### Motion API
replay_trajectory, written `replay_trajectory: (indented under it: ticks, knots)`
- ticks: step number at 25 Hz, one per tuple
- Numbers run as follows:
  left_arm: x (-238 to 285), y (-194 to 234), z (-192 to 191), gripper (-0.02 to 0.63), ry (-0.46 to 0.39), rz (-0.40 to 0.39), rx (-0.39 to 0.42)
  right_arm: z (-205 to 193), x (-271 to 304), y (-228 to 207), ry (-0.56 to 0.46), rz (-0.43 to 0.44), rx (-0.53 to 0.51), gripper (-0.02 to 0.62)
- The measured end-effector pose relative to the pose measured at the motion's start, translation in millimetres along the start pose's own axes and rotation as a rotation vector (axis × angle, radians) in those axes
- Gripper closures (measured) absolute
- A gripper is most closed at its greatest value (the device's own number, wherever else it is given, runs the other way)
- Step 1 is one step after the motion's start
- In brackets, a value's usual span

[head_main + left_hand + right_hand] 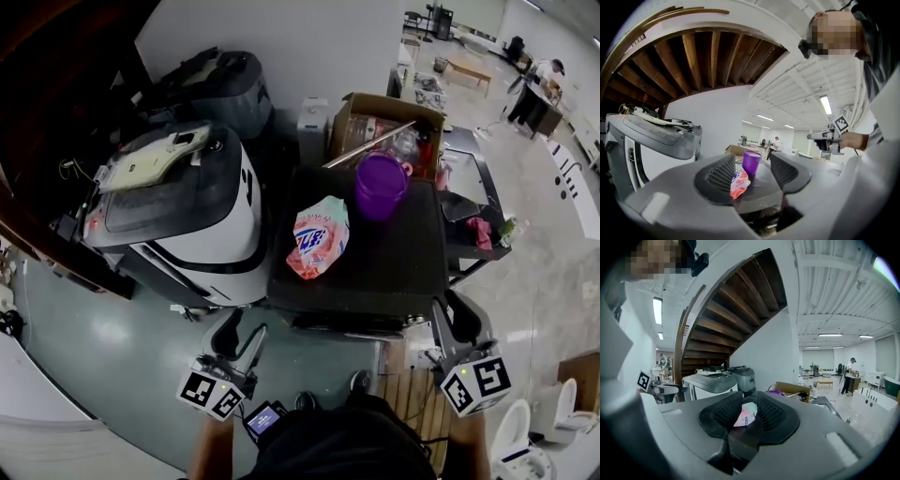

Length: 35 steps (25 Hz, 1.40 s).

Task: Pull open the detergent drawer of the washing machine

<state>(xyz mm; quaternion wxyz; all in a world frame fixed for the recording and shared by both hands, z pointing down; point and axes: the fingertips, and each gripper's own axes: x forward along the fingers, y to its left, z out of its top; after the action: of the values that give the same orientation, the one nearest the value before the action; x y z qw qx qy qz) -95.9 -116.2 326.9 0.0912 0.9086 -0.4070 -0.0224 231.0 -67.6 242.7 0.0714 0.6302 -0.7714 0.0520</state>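
Observation:
The washing machine (394,272) is the black-topped box in the middle of the head view; only a strip of its front (347,324) shows, and I cannot make out the detergent drawer there. A pink-and-white detergent bag (319,237) and a purple cup (381,185) rest on its top. My left gripper (242,339) hovers in front of its lower left corner, jaws apart and empty. My right gripper (454,319) hangs off the front right corner, its jaws a little apart with nothing between them. Both gripper views look level across the top at the bag (737,183) (745,414).
A white and grey machine (187,206) stands close on the left of the washer. An open cardboard box (375,117) sits behind it, and a dark cart (473,202) to its right. Wooden slats (412,394) lie on the floor near my feet. A staircase rises at the left.

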Motion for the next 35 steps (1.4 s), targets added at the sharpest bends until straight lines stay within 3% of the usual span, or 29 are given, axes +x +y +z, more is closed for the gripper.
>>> replay_trajectory:
  ticks: [8,18,25,35]
  knots:
    - [39.5,-11.8,-35.3,0.321,0.047,0.007,-0.020,-15.0,10.2,-35.2,0.026,0.009,0.023,0.500]
    - [65.3,-4.5,-110.2,0.320,0.186,0.039,-0.099,-45.0,25.8,-55.5,0.078,0.037,0.056,0.500]
    - [76.4,10.4,-180.9,0.310,0.310,0.040,-0.201,-57.9,28.8,-66.9,0.113,0.040,0.054,0.500]
    - [89.0,35.1,-283.5,0.305,0.422,0.058,-0.381,-66.4,29.2,-76.0,0.175,0.030,0.019,0.500]
